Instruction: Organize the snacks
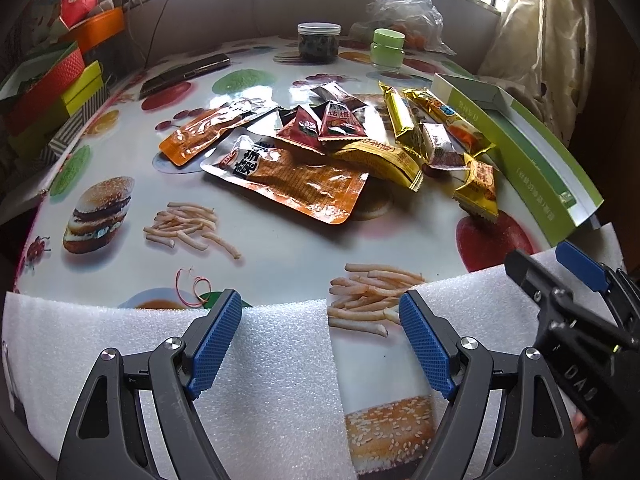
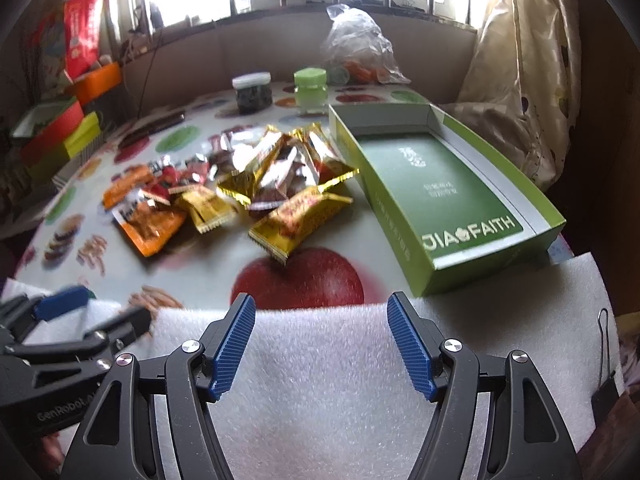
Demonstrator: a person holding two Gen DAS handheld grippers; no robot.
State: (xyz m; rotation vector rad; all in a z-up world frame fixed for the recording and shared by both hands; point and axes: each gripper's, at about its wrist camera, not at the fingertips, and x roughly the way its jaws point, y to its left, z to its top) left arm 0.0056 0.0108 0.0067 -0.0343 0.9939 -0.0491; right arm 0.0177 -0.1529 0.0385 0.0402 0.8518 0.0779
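A pile of snack packets (image 1: 332, 140) lies mid-table: orange flat pouches (image 1: 296, 180), red triangular packets (image 1: 340, 120) and gold bars (image 1: 396, 116). The pile also shows in the right wrist view (image 2: 240, 184), with a gold packet (image 2: 300, 216) nearest. An open green box (image 2: 440, 196) stands right of the pile, empty; it also shows in the left wrist view (image 1: 532, 152). My left gripper (image 1: 320, 312) is open and empty over the near table edge. My right gripper (image 2: 320, 312) is open and empty, near the box's front end; it also shows in the left wrist view (image 1: 560, 272).
White foam sheets (image 1: 272, 380) (image 2: 320, 380) cover the near table edge. At the back stand a dark jar (image 1: 319, 42), a green-lidded jar (image 1: 387, 49) and a plastic bag (image 1: 404, 12). A phone (image 1: 184, 74) and colored boxes (image 1: 52, 88) lie at the left. A curtain (image 2: 532, 80) hangs at the right.
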